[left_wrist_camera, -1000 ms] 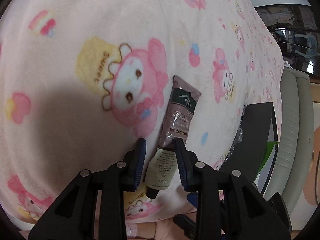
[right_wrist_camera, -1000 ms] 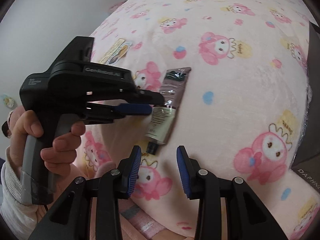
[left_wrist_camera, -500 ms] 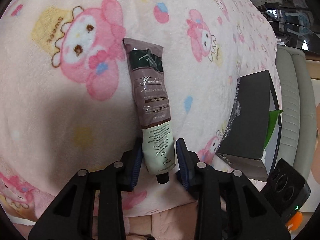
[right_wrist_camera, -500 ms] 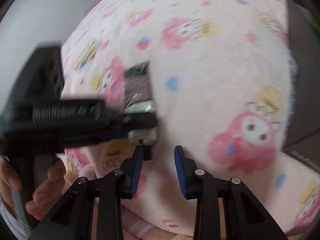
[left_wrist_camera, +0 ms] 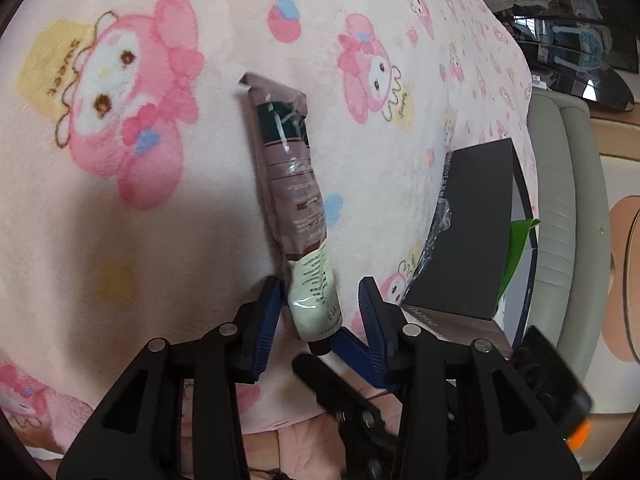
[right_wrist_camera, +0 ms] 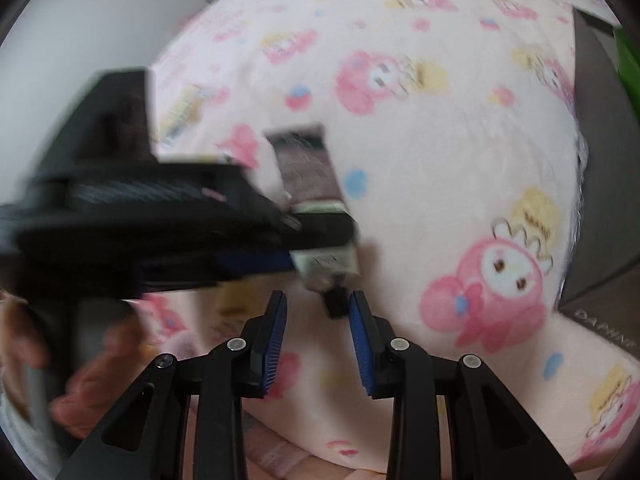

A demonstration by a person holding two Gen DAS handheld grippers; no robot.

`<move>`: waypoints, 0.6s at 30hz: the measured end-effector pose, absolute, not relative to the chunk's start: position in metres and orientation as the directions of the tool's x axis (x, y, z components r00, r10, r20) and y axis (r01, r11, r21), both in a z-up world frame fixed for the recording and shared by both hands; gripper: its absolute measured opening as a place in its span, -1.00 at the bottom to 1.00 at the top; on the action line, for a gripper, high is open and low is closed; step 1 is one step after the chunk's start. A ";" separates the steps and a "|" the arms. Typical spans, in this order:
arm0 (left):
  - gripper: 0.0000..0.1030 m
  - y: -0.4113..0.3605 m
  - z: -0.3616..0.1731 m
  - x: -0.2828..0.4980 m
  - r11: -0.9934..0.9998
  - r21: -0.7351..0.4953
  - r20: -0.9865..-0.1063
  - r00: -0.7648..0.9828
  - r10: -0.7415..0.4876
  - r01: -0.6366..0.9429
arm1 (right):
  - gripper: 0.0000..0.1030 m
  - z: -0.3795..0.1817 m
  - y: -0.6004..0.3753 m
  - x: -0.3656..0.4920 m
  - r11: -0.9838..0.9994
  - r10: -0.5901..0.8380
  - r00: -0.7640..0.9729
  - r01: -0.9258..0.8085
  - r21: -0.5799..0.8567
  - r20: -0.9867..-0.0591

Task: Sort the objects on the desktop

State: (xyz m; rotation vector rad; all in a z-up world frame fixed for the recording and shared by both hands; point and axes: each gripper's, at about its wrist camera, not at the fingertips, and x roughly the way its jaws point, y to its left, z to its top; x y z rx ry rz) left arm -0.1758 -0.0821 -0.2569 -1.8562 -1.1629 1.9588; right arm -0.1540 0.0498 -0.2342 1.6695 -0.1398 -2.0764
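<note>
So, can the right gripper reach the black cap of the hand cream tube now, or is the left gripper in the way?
Probably yes. The cap pokes out just ahead of the right gripper, with nothing between. The left gripper, its jaws opening, straddles the tube higher up, leaving the cap free.

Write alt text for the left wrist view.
The left gripper, jaws opening, straddles the cap end of a hand cream tube lying on a pink cartoon-print blanket. The right gripper's blue finger reaches in below; a dark box sits right.
</note>
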 end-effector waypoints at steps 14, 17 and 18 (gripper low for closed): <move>-0.45 -0.127 -0.254 -0.172 -0.640 -0.586 -0.810 -0.344 0.474 0.497 | -0.44 -0.204 0.080 -0.158 -0.938 -0.321 -0.307 0.230 0.258 -0.896; -0.45 -0.117 -0.253 -0.177 -0.660 -0.586 -0.811 -0.337 0.479 0.470 | -0.44 -0.201 0.090 -0.146 -0.876 -0.454 -0.204 0.280 0.393 -0.867; -0.45 -0.114 -0.253 -0.179 -0.668 -0.586 -0.811 -0.335 0.481 0.459 | -0.44 -0.205 0.083 -0.145 -0.862 -0.475 -0.177 0.292 0.415 -0.862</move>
